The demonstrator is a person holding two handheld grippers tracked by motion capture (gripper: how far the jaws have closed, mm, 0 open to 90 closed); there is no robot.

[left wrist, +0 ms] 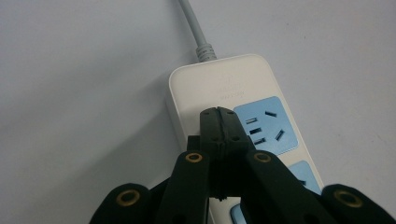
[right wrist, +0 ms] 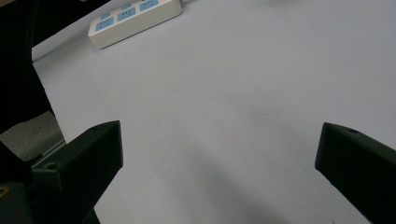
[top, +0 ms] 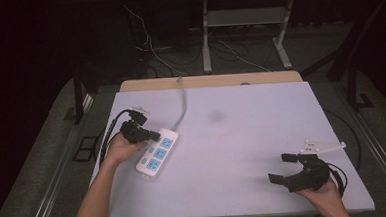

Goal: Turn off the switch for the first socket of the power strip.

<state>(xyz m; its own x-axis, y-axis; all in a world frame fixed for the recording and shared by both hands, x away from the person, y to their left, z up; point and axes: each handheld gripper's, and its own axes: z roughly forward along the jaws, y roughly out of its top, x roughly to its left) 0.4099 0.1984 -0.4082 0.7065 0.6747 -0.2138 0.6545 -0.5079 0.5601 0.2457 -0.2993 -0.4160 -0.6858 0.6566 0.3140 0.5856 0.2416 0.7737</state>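
Observation:
A white power strip with blue sockets lies at the left of the white table; its grey cord runs toward the far edge. My left gripper is shut with nothing between its jaws, its tips over the cord end of the power strip. Whether the tips touch the casing I cannot tell. At the front right of the table my right gripper stands wide open and empty above the bare surface. The right gripper view has the power strip far off at upper left.
The white table top has a wooden strip along its far edge. A faint dark smudge marks the middle. Black cables trail from both grippers. Beyond the table stand a desk frame and loose cables on the floor.

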